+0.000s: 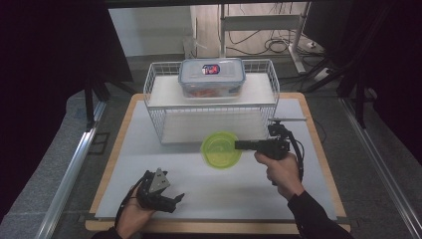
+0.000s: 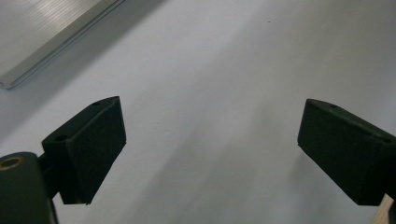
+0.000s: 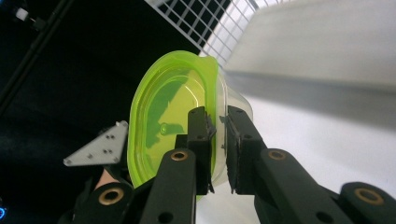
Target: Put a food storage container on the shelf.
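A round clear tub with a lime-green lid (image 1: 220, 149) sits in front of the wire rack, near the middle of the white table top (image 1: 209, 191). My right gripper (image 1: 239, 145) reaches in from the right and is shut on its rim. In the right gripper view the gripper (image 3: 217, 122) has one jaw on the green lid (image 3: 163, 112) and the other on the clear wall below it. My left gripper (image 1: 175, 201) rests at the front left in a hand, and its jaws stand wide apart (image 2: 210, 135) over bare table with nothing between them.
A white wire rack (image 1: 149, 92) stands at the back of the table with a shelf; a clear food box with a blue-rimmed lid (image 1: 211, 77) sits on top of it. A metal rail (image 2: 46, 37) runs beside the table. The left gripper's grey plate (image 3: 98, 147) is visible beyond the tub.
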`<control>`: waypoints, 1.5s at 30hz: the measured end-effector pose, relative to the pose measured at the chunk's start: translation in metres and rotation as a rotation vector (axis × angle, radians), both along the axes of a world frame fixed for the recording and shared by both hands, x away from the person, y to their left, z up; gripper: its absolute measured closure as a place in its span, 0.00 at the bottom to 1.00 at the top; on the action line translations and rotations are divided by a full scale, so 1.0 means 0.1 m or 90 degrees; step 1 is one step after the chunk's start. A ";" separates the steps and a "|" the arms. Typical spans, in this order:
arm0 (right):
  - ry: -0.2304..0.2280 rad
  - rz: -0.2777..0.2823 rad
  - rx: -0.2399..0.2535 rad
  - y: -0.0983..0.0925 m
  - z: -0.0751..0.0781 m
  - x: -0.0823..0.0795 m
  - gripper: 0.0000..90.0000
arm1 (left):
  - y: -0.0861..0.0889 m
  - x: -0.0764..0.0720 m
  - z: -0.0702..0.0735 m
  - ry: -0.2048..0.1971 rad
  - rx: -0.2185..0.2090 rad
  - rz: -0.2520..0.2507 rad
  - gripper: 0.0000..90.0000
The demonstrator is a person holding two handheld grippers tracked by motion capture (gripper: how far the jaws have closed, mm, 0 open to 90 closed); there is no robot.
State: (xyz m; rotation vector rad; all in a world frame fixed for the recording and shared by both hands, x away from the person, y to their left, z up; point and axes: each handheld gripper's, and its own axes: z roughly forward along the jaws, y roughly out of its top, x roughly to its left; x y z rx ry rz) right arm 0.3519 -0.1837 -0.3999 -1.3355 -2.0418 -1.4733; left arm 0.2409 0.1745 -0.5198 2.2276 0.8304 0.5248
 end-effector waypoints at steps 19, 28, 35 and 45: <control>-0.023 -0.009 0.040 -0.02 0.77 0.27 0.90 | 0.04 0.01 0.03 0.014 -0.052 -0.003 0.05; -0.021 -0.015 0.044 0.03 1.05 0.42 0.90 | 0.04 0.01 0.03 0.015 -0.055 -0.002 0.04; -0.034 -0.034 0.050 0.07 1.32 0.55 0.90 | 0.04 0.01 0.03 0.018 -0.052 0.001 0.04; -0.036 -0.087 0.055 0.16 1.60 0.88 0.90 | 0.04 0.01 0.03 0.018 -0.056 0.000 0.04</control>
